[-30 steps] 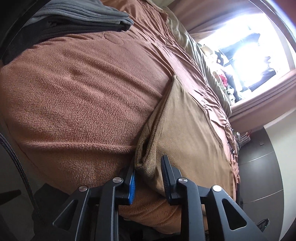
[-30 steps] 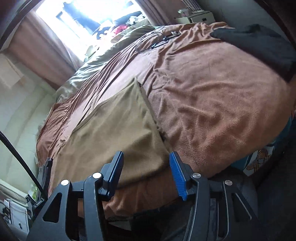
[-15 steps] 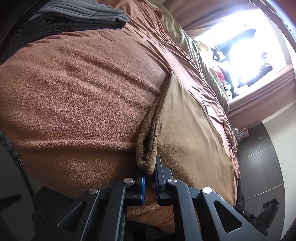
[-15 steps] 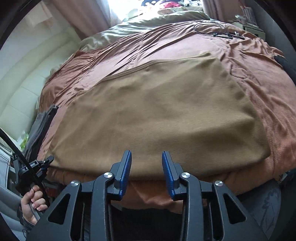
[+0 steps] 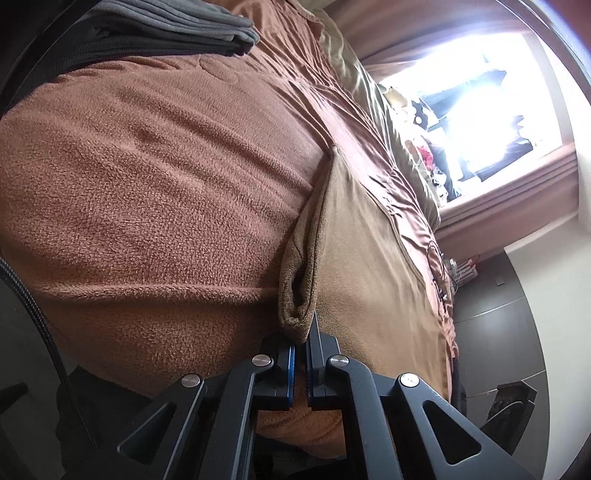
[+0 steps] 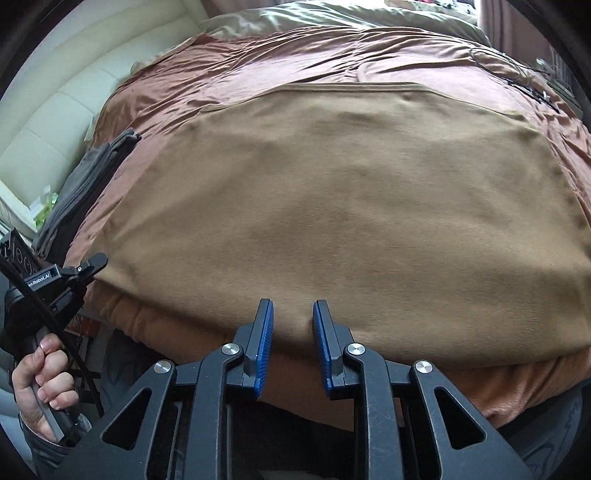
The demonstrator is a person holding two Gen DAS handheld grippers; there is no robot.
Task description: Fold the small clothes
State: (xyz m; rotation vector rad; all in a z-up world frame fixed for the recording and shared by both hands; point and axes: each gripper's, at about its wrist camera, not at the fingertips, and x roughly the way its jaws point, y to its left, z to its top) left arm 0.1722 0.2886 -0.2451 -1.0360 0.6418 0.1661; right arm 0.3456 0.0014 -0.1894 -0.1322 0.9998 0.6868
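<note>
A tan fleece cloth (image 6: 332, 206) lies spread flat on the bed. In the left wrist view its near corner (image 5: 295, 314) is bunched into a fold, and my left gripper (image 5: 301, 354) is shut on that fold. The same gripper (image 6: 92, 264) shows at the cloth's left corner in the right wrist view, held by a hand (image 6: 40, 376). My right gripper (image 6: 293, 317) sits at the middle of the cloth's near edge. Its jaws are closing, with a slight pucker of cloth in the gap between the blue pads (image 6: 264, 339), which do not press on it.
A rust-brown fleece blanket (image 5: 166, 166) covers the bed. Folded grey clothes (image 5: 166, 26) are stacked at its left side (image 6: 85, 184). An olive duvet (image 6: 332, 18) lies at the far end, a cream headboard (image 6: 55, 110) on the left, cables (image 6: 528, 81) far right.
The left jaws closed onto the cloth's corner fold. The right gripper swung from the cloth's right corner to the middle of its near edge, rolling upright, and its jaws narrowed.
</note>
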